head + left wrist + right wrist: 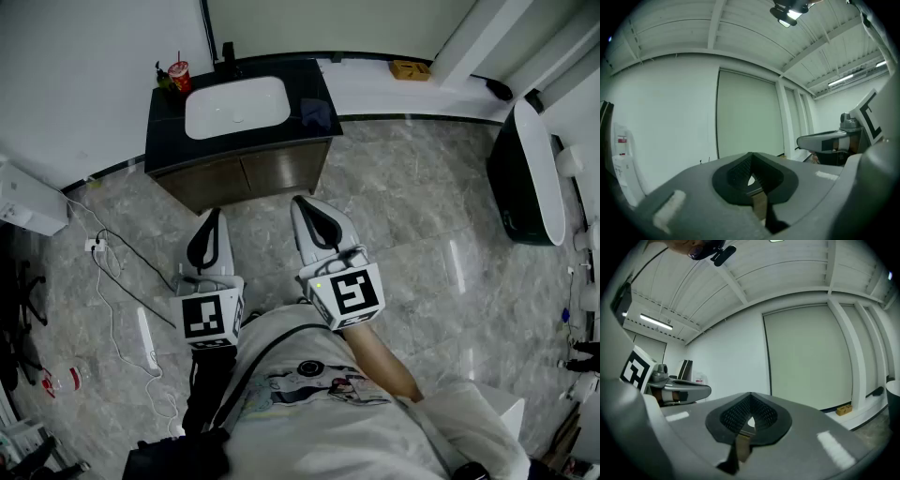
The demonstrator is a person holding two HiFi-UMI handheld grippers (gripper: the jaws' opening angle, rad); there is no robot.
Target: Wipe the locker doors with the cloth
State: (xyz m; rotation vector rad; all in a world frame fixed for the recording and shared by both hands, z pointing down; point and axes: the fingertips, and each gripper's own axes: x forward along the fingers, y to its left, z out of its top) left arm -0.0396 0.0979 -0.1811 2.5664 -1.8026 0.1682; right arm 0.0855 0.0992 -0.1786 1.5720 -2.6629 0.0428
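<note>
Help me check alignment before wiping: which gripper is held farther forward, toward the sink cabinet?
The right gripper: in the head view its tip and marker cube both lie nearer the sink cabinet than those of the left gripper.

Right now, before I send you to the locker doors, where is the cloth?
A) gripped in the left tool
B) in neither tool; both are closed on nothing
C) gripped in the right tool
B: the left tool and the right tool each show their jaws together with nothing between them.
</note>
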